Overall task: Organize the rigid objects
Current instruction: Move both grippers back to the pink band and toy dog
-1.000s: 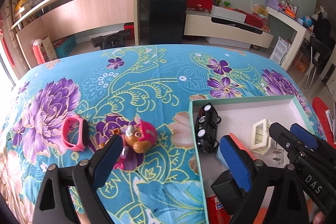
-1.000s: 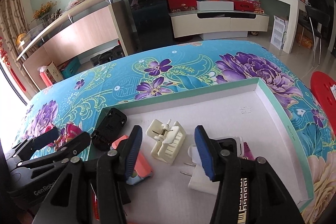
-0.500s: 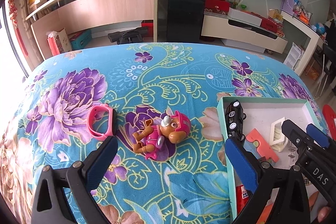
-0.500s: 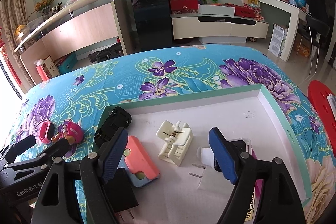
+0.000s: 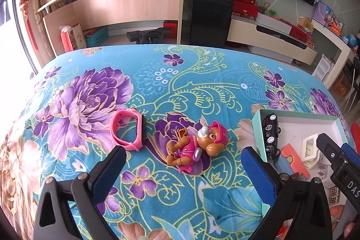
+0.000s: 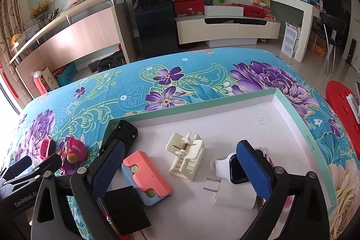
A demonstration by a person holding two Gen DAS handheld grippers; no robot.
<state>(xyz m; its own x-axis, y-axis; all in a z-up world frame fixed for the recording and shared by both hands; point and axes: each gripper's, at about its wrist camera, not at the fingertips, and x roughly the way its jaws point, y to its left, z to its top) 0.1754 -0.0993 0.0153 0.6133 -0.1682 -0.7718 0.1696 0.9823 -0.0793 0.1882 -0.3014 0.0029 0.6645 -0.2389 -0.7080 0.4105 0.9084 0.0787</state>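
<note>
A toy pup in a pink outfit point(image 5: 198, 145) lies on the floral cloth, with a pink watch band point(image 5: 129, 129) to its left. My left gripper point(image 5: 182, 170) is open and empty, just short of the pup. A shallow teal-rimmed box point(image 6: 292, 109) on the right holds a black toy car point(image 5: 271, 135), a pink case point(image 6: 146, 174), a white clip point(image 6: 185, 155) and a white plug point(image 6: 231, 188). My right gripper point(image 6: 180, 165) is open and empty above the box floor, near the clip. The pup also shows in the right wrist view point(image 6: 74, 151).
A black block point(image 6: 126, 206) lies at the box's near left corner. The cloth-covered table point(image 5: 168, 87) drops off at its far edge. Beyond stand a wooden counter point(image 5: 126, 1), a black cabinet point(image 5: 211, 10) and a red stool point(image 6: 342, 109) at right.
My left gripper has swung left from the box edge to face the toy pup, and its jaws have opened wider. My right gripper has drawn back a little and opened wider above the box.
</note>
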